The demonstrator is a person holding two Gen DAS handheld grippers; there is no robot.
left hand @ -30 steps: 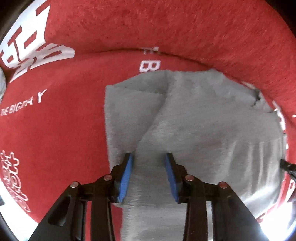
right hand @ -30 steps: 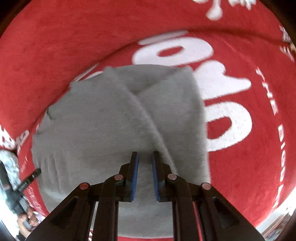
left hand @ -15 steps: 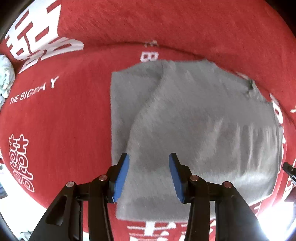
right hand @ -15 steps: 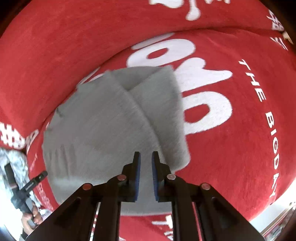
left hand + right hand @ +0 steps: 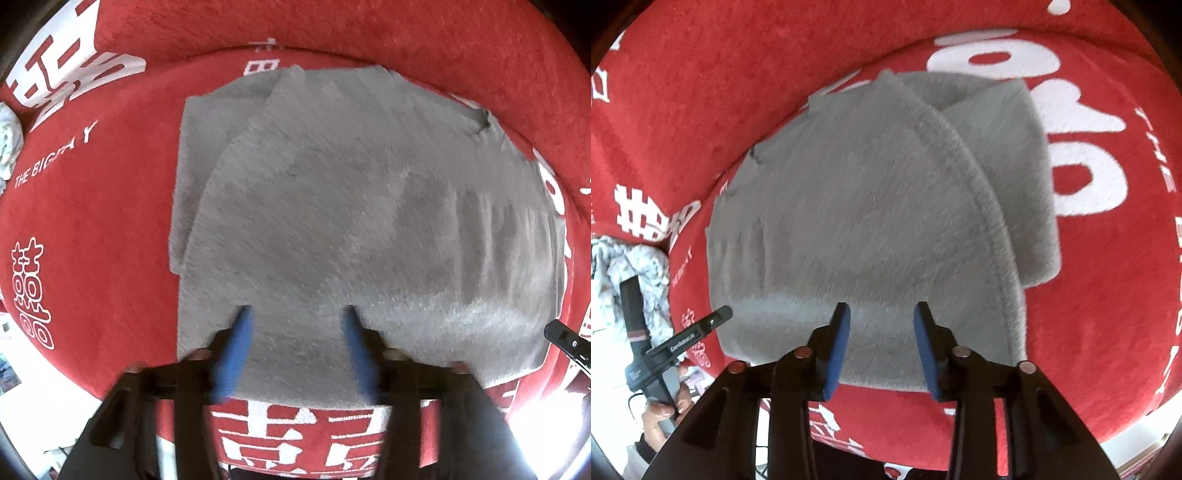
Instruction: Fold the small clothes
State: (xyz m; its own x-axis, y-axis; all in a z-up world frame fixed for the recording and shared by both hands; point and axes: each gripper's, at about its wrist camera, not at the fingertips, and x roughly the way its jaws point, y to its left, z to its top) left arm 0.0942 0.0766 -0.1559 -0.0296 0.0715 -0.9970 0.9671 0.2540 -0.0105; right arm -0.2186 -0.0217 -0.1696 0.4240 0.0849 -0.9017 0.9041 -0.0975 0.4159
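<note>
red cloth (image 5: 110,221) | white print "THE BIG…Y", partly unreadable | large Chinese characters

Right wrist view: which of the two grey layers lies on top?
The large layer with the stitched hem along its right edge. It overlaps the smaller flap, which only peeks out beyond that hem.

Fuzzy grey cloth garment (image 5: 332,221)

left gripper (image 5: 297,350): motion-blurred | rug lettering (image 5: 295,435): partly hidden by garment (image 5: 351,221)
</note>
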